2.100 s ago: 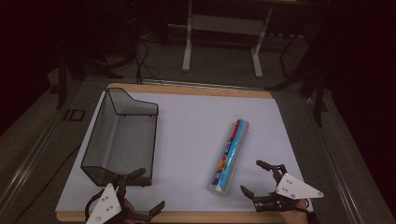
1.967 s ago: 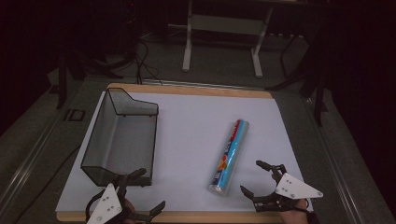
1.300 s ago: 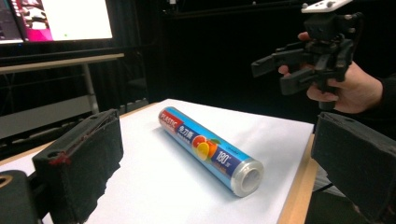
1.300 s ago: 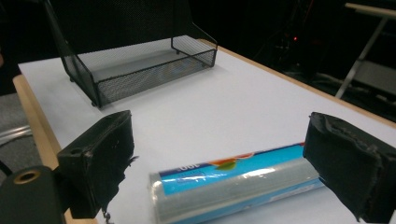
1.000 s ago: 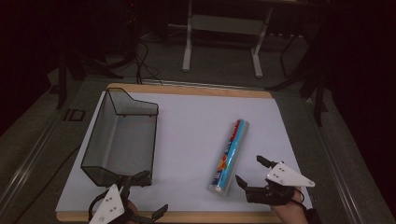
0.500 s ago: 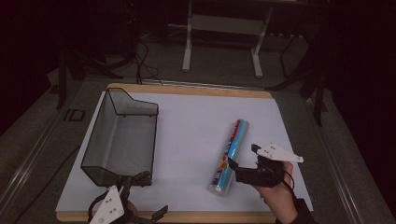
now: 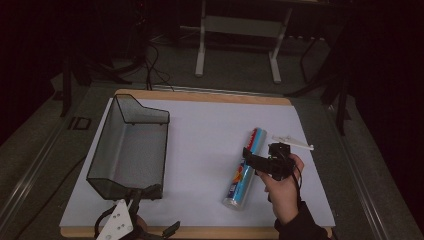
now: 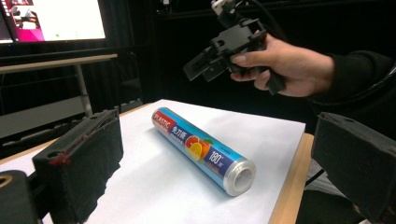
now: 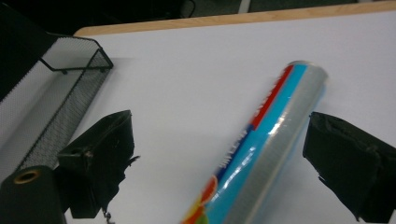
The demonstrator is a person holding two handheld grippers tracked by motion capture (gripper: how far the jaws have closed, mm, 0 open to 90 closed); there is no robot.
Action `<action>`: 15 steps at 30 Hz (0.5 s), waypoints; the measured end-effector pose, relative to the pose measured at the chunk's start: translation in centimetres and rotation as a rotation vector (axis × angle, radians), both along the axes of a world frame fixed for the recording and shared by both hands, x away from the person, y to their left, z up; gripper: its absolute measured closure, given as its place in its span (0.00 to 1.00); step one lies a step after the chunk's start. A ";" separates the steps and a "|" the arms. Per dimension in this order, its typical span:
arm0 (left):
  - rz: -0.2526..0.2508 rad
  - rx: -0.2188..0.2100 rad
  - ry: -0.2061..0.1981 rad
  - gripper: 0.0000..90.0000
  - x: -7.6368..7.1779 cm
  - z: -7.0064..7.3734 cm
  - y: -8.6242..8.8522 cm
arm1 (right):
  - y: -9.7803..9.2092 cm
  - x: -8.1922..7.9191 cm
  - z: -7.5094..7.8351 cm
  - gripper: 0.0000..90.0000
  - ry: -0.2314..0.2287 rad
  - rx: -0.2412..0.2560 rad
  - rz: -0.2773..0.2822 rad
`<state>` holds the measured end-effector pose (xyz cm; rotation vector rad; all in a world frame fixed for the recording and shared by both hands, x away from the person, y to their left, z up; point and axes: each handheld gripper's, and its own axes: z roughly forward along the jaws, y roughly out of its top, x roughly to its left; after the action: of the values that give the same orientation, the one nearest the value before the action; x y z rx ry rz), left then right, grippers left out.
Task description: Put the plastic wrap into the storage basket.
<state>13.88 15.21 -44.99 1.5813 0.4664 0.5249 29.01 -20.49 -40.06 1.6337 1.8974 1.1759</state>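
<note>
A roll of plastic wrap [image 7: 238, 190] in blue wrapping with a red stripe lies on the white table mat [image 7: 210, 125], right of centre. Its silver end [image 8: 239, 177] points at the front edge. My right gripper [image 7: 250, 161] hovers open above the roll's middle. In the right gripper view the roll [image 9: 273, 149] lies between its spread jaws, nearer the right one, with no contact. My left gripper [image 7: 157, 212] rests open at the front left edge. The left gripper view looks across the roll [image 8: 201, 148] at the right gripper [image 8: 201, 67], held up in a hand.
A black wire-mesh tray [image 7: 102, 150] stands on the left half of the mat, open and with nothing in it; its corner [image 9: 70, 107] is left of the right gripper. Metal stand legs [image 7: 235, 45] and cables are on the floor beyond the table.
My right gripper has left the front right corner and travelled forward and left to hover over the roll. The left gripper slid slightly toward the front edge. The roll stayed put.
</note>
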 end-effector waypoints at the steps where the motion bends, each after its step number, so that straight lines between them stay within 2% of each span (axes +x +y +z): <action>1: 0.000 0.000 0.000 0.03 0.0 0.0 0.0 | 0.0 0.0 0.0 0.10 0.000 0.000 0.000; 2: -0.001 0.001 0.002 0.03 0.0 0.0 0.0 | 0.0 0.2 -0.1 0.10 0.005 0.008 -0.005; 5: -0.002 -0.001 0.002 0.03 0.0 0.0 0.0 | 0.4 1.7 -1.3 0.10 0.084 0.015 -0.051; 6: -0.004 -0.003 0.002 0.03 0.0 0.0 0.0 | 0.4 2.0 -1.6 0.10 0.102 0.033 -0.068; 8: -0.004 -0.003 0.002 0.03 0.0 0.0 0.0 | 0.3 2.3 -1.9 0.10 0.119 0.050 -0.080; 9: -0.005 0.004 0.000 0.03 -0.1 0.0 0.0 | 0.4 3.3 -2.7 0.10 0.170 0.075 -0.112; 12: 0.008 0.018 -0.007 0.03 -0.1 0.0 -0.1 | 0.5 4.2 -3.5 0.10 0.206 0.087 -0.147; 15: 0.002 0.014 -0.009 0.03 -0.1 0.0 -0.1 | 0.4 5.1 -4.3 0.12 0.234 0.084 -0.192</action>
<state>13.73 15.07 -44.99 1.5917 0.4580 0.5375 34.06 -20.05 -44.40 2.0259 1.7945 1.0367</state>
